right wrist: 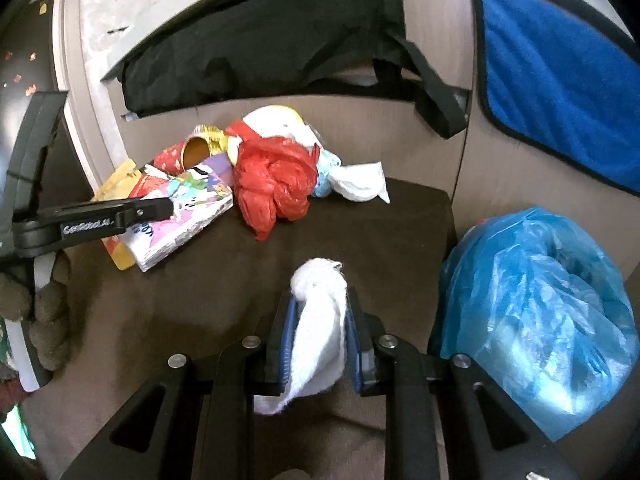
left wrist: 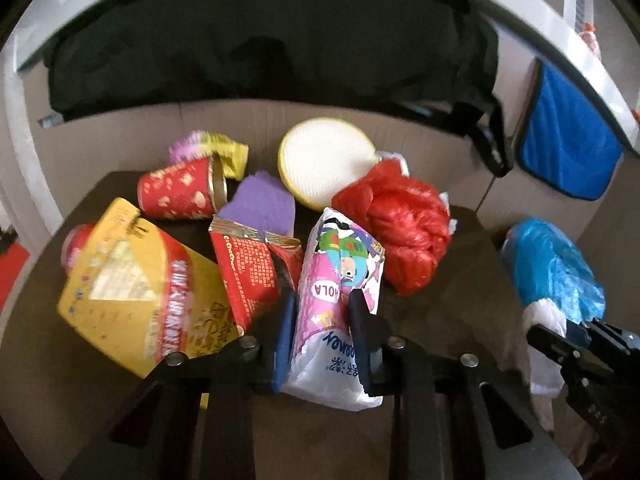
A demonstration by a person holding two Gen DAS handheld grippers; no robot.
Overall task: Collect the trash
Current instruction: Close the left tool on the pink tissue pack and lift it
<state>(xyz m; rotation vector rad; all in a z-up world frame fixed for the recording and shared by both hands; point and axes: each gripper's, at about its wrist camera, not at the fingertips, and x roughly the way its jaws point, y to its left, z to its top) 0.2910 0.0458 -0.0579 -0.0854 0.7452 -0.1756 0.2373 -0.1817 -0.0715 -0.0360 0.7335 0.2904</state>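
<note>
The left gripper [left wrist: 323, 300] was closed on a pink tissue packet [left wrist: 336, 280] at lower centre of its view, on the dark bench [right wrist: 280, 248] among the litter. The right gripper [right wrist: 320, 312] was clamped on a white tissue wad [right wrist: 320, 320] at lower centre, beside the blue trash bag [right wrist: 536, 312] at right.

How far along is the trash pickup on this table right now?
Done: hard to say; the blue bag beside the table looks bulky, its contents unseen. In hand: the left claw grips the pink tissue pack, the right claw grips a white tissue wad. Left: red plastic bag, red cup, yellow box, red snack packet.
</note>
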